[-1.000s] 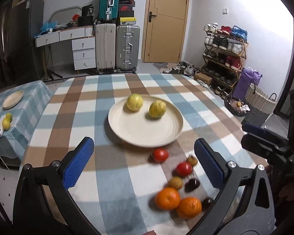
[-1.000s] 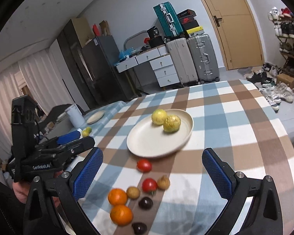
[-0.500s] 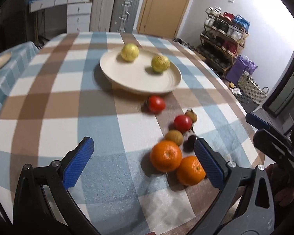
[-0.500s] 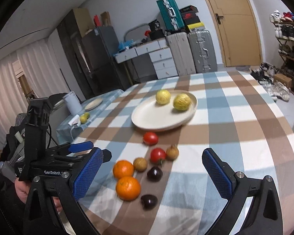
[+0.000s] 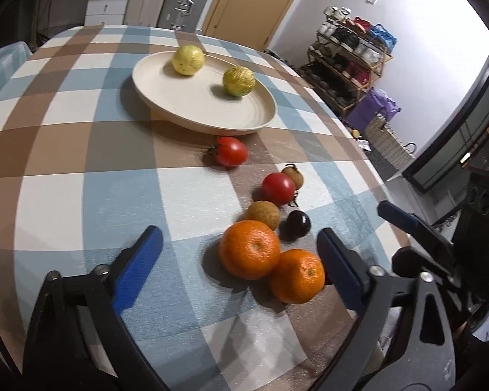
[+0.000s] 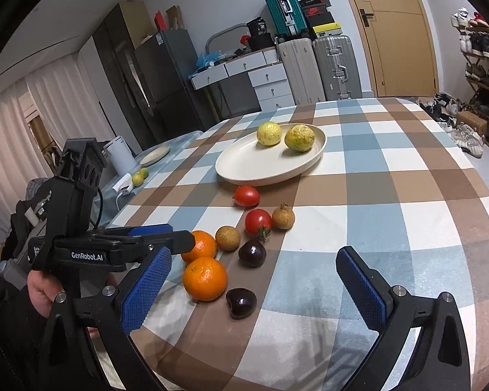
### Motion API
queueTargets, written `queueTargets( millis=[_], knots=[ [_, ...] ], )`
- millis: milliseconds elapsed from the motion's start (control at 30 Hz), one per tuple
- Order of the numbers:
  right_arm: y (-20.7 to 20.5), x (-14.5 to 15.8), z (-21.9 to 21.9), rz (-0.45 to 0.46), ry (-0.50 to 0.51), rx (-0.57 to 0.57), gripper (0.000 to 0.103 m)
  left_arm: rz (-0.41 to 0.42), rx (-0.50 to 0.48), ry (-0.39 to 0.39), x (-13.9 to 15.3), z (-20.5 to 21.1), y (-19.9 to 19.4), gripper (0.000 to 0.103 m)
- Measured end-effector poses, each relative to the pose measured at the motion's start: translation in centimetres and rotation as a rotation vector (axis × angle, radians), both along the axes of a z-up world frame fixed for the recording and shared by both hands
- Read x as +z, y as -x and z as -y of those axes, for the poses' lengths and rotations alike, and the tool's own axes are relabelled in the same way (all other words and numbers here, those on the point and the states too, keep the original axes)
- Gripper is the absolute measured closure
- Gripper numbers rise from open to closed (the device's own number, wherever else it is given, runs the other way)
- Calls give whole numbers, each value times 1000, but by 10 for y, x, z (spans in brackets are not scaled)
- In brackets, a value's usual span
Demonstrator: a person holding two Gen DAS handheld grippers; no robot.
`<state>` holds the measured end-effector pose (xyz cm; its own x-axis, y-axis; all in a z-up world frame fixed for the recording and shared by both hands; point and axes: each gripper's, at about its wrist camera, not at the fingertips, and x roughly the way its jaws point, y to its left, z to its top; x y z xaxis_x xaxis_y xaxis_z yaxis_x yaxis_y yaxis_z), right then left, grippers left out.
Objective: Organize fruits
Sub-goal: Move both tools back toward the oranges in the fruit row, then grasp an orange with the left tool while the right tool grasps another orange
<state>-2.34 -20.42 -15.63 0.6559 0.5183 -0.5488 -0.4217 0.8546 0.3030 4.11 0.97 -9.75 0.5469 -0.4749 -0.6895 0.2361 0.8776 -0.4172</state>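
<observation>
A cream plate (image 5: 166,104) (image 6: 244,176) holds two yellow-green fruits (image 5: 188,59) (image 5: 239,80). In front of it on the checked cloth lie two tomatoes (image 5: 231,151) (image 5: 278,188), two small brown fruits, two dark plums (image 6: 251,253) (image 6: 241,303) and two oranges (image 5: 249,249) (image 5: 297,276). My left gripper (image 5: 238,232) hangs low over the oranges; its jaws are closing with both oranges between them, and the pads do not press on either. My right gripper (image 6: 253,255) stands open, short of the plums, holding nothing.
The table's near edge runs just below both grippers. A low side table (image 6: 179,143) at the left carries a small plate, two lemons and a white kettle. Suitcases, drawers, a door and a shoe rack (image 5: 352,55) line the far walls.
The left gripper has sunk and tipped downward, so the oranges now lie between its fingers, and its jaws have narrowed. The right gripper has dropped and come closer to the fruit.
</observation>
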Motion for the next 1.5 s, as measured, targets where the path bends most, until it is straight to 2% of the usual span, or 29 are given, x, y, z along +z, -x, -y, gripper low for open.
queueTargets(
  millis=[33, 100, 133, 200, 267, 400, 600, 733, 1133, 1233, 1300, 1433, 1500],
  knots=[
    [0, 0, -1, 1, 1, 3, 0, -8, -9, 11, -1, 0, -2, 19],
    [-2, -1, -2, -2, -1, 9, 0, -30, -33, 38, -5, 0, -6, 36],
    [-2, 0, -3, -3, -4, 12, 0, -41, -43, 49, -7, 0, -8, 41],
    [-1, 0, -3, -2, -8, 20, 0, -62, -63, 68, -11, 1, -11, 59],
    [-1, -1, -4, -3, -10, 25, 0, -76, -63, 77, -14, 0, -13, 65],
    [0, -3, -6, -14, -11, 37, 0, -84, -59, 123, -18, -5, -13, 65],
    [-1, -7, -15, -51, 12, 59, 0, -66, -43, 135, -14, -14, -10, 65],
    [1, -8, -24, -43, 29, 74, 0, -42, -29, 142, -6, -24, -7, 65],
    [5, -18, -65, -47, 162, 182, 2, 55, 12, 101, 24, -54, 14, 65],
    [4, -21, -73, -45, 195, 194, 10, 63, 18, 102, 27, -59, 20, 65],
    [2, -23, -78, -53, 216, 202, 20, 66, 22, 100, 28, -62, 22, 65],
    [-2, -27, -85, -69, 236, 212, 31, 69, 31, 99, 28, -66, 26, 65],
    [-3, -28, -86, -67, 248, 209, 41, 69, 33, 97, 29, -66, 27, 65]
  ],
)
